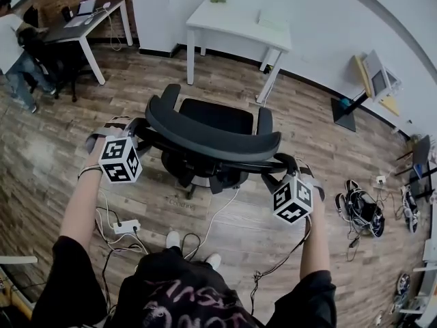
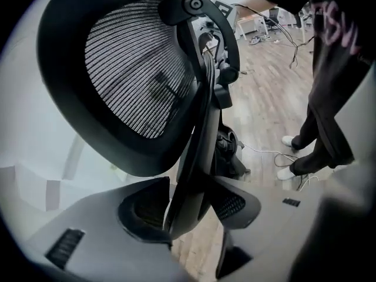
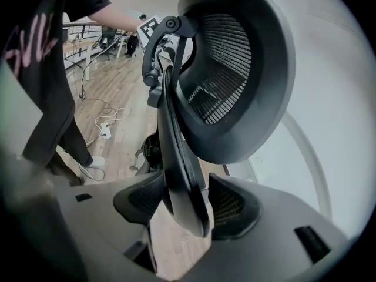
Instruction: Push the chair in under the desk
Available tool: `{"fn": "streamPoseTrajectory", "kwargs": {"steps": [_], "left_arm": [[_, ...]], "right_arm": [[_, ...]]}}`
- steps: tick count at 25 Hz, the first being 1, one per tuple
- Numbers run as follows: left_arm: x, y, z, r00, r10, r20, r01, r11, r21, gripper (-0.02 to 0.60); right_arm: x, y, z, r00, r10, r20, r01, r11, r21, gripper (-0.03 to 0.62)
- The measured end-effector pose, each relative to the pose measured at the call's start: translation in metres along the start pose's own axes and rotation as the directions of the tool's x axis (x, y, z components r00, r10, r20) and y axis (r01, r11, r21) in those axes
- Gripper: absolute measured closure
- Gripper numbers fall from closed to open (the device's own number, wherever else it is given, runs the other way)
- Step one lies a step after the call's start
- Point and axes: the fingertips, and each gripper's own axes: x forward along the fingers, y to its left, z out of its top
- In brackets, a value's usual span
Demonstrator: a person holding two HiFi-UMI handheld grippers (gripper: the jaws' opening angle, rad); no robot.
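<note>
The room has a wooden floor [image 1: 61,149] and a pale wall, and a white desk [image 1: 235,20] stands against that wall. The black chair [image 1: 215,118] is on the open floor between me and the desk. It is well apart from the desk and not under it, with its seat toward the desk and its back toward me.

My left tongs [image 1: 138,131] are at the left side of the chair's back, and my right tongs [image 1: 280,168] are at the right side. In the left gripper view, the jaws of the left tongs [image 2: 191,207] stand apart, with the thin black edge of the back between them and a gap beside it. The right tongs [image 3: 185,201] are the same, wide around the other edge and not clamped. The mesh headrest [image 2: 135,69] rises above both. White cables [image 1: 123,227] lie near my feet. A person [image 1: 13,46] is at another desk, far left.
</note>
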Motion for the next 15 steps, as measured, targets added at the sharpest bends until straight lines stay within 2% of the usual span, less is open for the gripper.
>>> {"fn": "streamPoseTrajectory", "kwargs": {"steps": [7,11,15], "left_arm": [[0.018,-0.006,-0.001,0.997,-0.058,-0.047,0.061,0.995,0.083,0.360],[0.024,-0.006,-0.004,0.996,-0.068,-0.062,0.074,0.991,0.111,0.362],[0.031,-0.007,-0.010,0.992,-0.053,-0.111,0.074,0.979,0.191,0.376]], "right_arm": [[0.017,0.002,-0.006,0.998,0.032,-0.047,-0.035,0.997,-0.067,0.356],[0.027,0.004,-0.008,0.996,0.036,-0.082,-0.044,0.994,-0.099,0.381],[0.035,0.005,-0.008,0.994,0.036,-0.100,-0.047,0.993,-0.111,0.388]]}}
